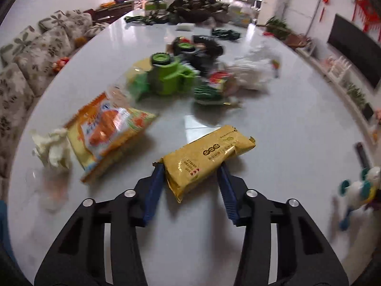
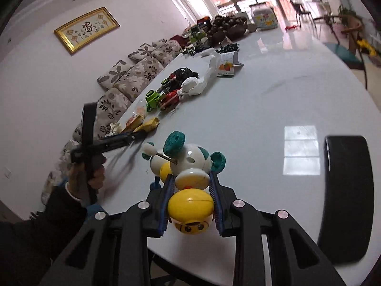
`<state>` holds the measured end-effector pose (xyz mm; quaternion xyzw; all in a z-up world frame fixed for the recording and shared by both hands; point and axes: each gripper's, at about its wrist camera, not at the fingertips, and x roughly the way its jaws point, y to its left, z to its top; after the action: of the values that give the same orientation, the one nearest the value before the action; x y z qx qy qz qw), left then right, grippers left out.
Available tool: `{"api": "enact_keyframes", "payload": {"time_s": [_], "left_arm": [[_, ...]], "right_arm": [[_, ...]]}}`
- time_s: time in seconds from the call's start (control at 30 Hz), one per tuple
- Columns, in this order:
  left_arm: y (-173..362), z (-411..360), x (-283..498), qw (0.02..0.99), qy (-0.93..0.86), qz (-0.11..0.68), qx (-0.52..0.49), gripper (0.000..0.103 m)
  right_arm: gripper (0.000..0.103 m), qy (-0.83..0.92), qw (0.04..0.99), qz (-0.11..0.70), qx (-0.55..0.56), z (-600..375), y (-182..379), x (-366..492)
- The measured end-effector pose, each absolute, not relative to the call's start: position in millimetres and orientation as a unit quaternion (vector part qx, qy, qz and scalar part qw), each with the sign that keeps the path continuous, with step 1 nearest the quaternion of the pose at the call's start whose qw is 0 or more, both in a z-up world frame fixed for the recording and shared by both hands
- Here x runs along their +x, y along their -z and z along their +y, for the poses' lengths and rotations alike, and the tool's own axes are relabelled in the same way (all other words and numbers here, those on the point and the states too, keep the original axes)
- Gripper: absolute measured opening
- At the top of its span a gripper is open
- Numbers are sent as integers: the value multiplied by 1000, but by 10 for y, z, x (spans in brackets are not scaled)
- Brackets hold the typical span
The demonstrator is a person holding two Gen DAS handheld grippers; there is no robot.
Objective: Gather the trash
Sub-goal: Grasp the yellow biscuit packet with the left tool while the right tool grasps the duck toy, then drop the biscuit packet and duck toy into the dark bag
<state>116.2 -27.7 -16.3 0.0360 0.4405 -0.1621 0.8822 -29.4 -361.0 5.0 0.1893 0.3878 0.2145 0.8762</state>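
Note:
A yellow foil packet (image 1: 209,157) lies on the glossy white table (image 1: 285,124), and my left gripper (image 1: 190,168) is shut on its near end, one blue pad against each side. In the right wrist view, the left gripper (image 2: 137,135) shows from the side at the packet (image 2: 150,123), with a person's hand (image 2: 95,174) on its handle. My right gripper (image 2: 192,178) is shut on a white, yellow and teal plastic toy (image 2: 190,166) with wheels and a smiling face. The same toy (image 1: 357,190) appears blurred at the right edge of the left wrist view.
An orange snack bag (image 1: 107,128) and crumpled tissue (image 1: 51,147) lie left of the packet. Beyond are a green toy (image 1: 166,76), wrappers and a white plastic bag (image 1: 252,71). A black curved object (image 2: 347,197) sits at the table's right. Sofa cushions (image 2: 142,71) line the left side.

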Motion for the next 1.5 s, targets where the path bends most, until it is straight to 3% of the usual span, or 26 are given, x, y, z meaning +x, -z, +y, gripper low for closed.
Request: {"api": "enact_keyframes", "payload": {"time_s": [0.27, 0.43, 0.6, 0.8, 0.9, 0.93, 1.03, 1.17, 1.3, 1.37, 1.43, 1.5], "left_arm": [[-312, -170, -284, 919, 214, 323, 72, 43], [-248, 31, -981, 911, 235, 326, 95, 43], [231, 236, -1323, 887, 230, 387, 104, 43], [1058, 211, -1305, 847, 219, 463, 144, 44], [1547, 123, -1169, 819, 211, 505, 169, 52], [1754, 82, -1095, 805, 203, 526, 184, 67], [2199, 7, -966, 770, 183, 570, 221, 70], [2097, 29, -1010, 772, 189, 565, 224, 70], [1382, 148, -1193, 812, 237, 502, 181, 71], [1011, 218, -1261, 836, 255, 459, 158, 79], [612, 289, -1270, 867, 261, 402, 138, 88], [374, 336, -1199, 887, 249, 367, 128, 89]], "right_arm": [[30, -240, 883, 350, 200, -3358, -237, -735], [30, -255, 880, 358, 179, -3170, -277, -1184], [30, -256, 862, 408, 159, -2990, 4, -1596], [30, -242, 821, 497, 144, -2776, 765, -1619], [43, -237, 791, 548, 134, -2646, 1336, -1419], [63, -226, 777, 572, 135, -2609, 1584, -1322], [59, -207, 757, 609, 109, -2535, 1950, -1223], [57, -229, 777, 579, 95, -2570, 1539, -1387], [61, -280, 823, 488, 80, -2554, 564, -1418], [70, -296, 837, 454, 73, -2481, 206, -1198], [70, -308, 848, 426, 66, -2324, -48, -843], [70, -311, 856, 410, 55, -2121, -191, -389]]}}
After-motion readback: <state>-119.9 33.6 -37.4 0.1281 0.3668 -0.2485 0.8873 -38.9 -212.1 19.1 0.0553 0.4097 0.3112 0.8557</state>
